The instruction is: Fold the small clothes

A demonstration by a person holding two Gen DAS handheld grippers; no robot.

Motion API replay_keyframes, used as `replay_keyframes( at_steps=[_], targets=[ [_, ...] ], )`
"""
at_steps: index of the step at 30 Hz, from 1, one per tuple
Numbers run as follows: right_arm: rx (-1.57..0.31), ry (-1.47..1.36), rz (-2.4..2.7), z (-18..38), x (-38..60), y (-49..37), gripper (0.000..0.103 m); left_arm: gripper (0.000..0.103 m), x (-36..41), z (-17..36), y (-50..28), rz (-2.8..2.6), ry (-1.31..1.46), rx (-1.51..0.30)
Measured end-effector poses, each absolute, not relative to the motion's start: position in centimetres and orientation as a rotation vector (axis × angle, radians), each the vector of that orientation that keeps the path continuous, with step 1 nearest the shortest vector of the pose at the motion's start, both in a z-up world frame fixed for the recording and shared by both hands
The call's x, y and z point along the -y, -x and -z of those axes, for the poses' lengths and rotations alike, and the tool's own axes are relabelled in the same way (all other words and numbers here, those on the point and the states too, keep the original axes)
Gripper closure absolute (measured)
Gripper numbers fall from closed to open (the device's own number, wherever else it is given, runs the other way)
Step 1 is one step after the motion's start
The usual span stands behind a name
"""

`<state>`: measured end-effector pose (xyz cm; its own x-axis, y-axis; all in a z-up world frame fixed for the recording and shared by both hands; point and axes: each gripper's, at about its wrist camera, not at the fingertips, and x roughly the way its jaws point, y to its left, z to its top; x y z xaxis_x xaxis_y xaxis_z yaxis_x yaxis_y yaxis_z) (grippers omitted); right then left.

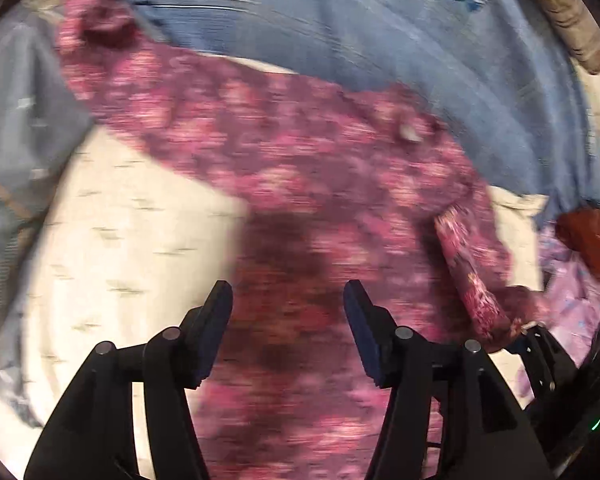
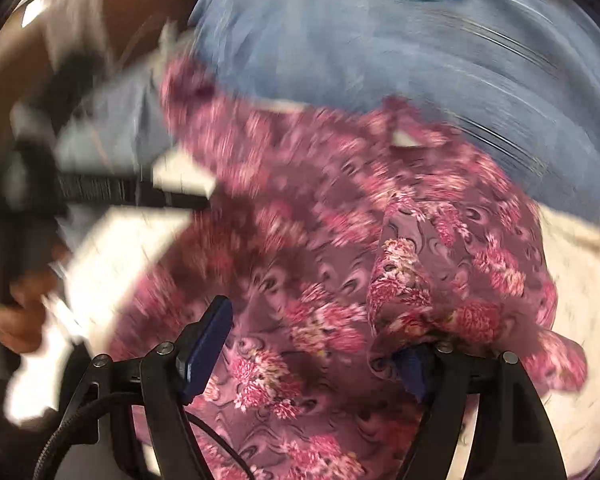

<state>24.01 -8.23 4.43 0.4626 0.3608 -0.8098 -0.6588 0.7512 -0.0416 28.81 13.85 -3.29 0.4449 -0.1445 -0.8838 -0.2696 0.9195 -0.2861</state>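
The pink floral garment (image 1: pixel 300 168) is spread on a cream patterned sheet (image 1: pixel 112 248), directly beneath and ahead of both pairs of jaws. The left gripper (image 1: pixel 288 300) is seen with jaws apart, nothing clamped; only floral cloth is seen below the gap. The right gripper (image 2: pixel 320 332) is also seen with jaws wide apart, not pressed on anything, though a fold of the garment is draped over its right finger. A blue cloth (image 1: pixel 380 28) lies beyond the garment, past the jaws. A hand (image 2: pixel 16 320) gripping the left gripper's handle is seen at far left of the right wrist view. Both views are motion-blurred.
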Motion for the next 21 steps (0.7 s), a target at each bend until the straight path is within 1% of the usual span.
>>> replay_keyframes(
  at_steps=[3,4,5,8,9,12,14,15,16,17,21],
  targets=[
    [-0.833,0.693,-0.529,-0.9,3.9,-22.3,0.029,0.046,-17.2,4.0,-27.5,-0.15,0.481,-1.12],
    [-0.773,0.833,-0.476,0.6,2.4,-21.4,0.029,0.046,-17.9,4.2,-27.2,-0.158,0.511,-1.119],
    [-0.67,1.01,-0.403,2.4,1.3,-20.0,0.029,0.046,-18.6,4.5,-26.9,-0.163,0.541,-1.121],
    [-0.492,1.253,-0.298,5.3,-0.1,-17.4,0.029,0.046,-19.2,5.5,-26.3,-0.132,0.622,-1.132],
    [-0.44,1.298,-0.283,5.6,-0.2,-16.3,0.029,0.046,-18.8,5.6,-26.3,-0.116,0.623,-1.138],
    [-0.381,1.278,-0.285,4.6,1.0,-13.7,0.028,0.046,-16.6,5.0,-26.7,-0.06,0.565,-1.146],
    [-0.281,1.284,-0.301,3.2,2.1,-11.2,0.021,0.046,-14.3,3.9,-27.4,-0.001,0.512,-1.145],
    [-0.215,1.323,-0.293,2.8,2.9,-10.0,0.014,0.046,-13.0,3.2,-27.7,0.025,0.489,-1.143],
    [-0.173,1.353,-0.288,2.6,3.2,-9.0,0.011,0.046,-12.0,2.6,-27.6,0.051,0.469,-1.132],
    [-0.202,1.33,-0.316,2.0,3.8,-8.6,0.011,0.046,-10.9,1.9,-27.4,0.08,0.437,-1.117],
    [-0.558,0.967,-0.303,-1.1,10.7,-13.4,0.011,0.042,-3.0,0.6,-25.8,0.195,0.184,-1.101]
  ],
)
